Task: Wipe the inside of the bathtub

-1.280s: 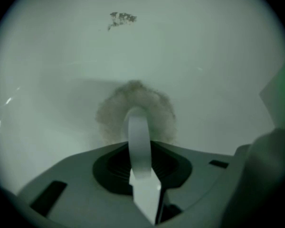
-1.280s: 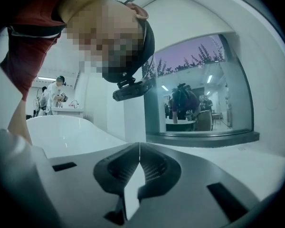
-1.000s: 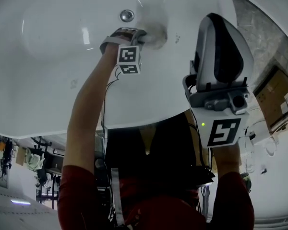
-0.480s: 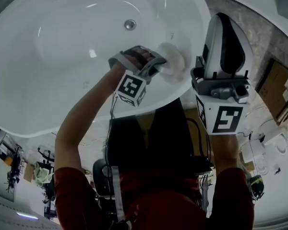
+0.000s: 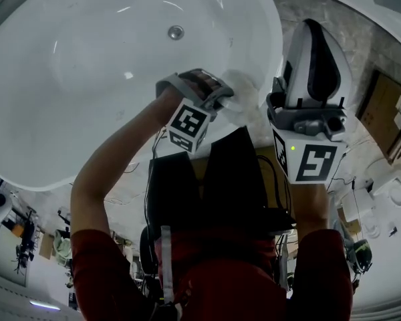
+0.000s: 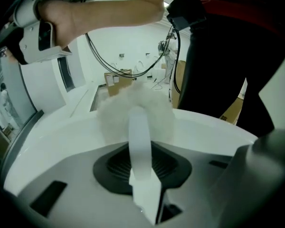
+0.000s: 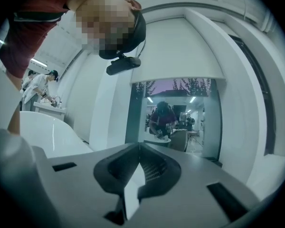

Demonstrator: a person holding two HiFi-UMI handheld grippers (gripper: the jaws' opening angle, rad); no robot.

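Observation:
The white bathtub fills the upper left of the head view, its round metal drain near the top. My left gripper is shut on a fluffy white cloth, which presses against the tub's inner wall just below the right rim. In the left gripper view the cloth bunches past the jaw tips on the tub's white surface. My right gripper is held upright outside the tub, right of the rim. Its jaws are shut with nothing between them.
A grey speckled surface lies past the tub's right rim. Cardboard boxes stand at the far right. The right gripper view looks at white walls and a doorway with people beyond it. Black cables hang from the grippers.
My left gripper has dragged the cloth from beside the drain down and right to the tub's wall near the right rim. The right gripper has stayed upright beside the tub.

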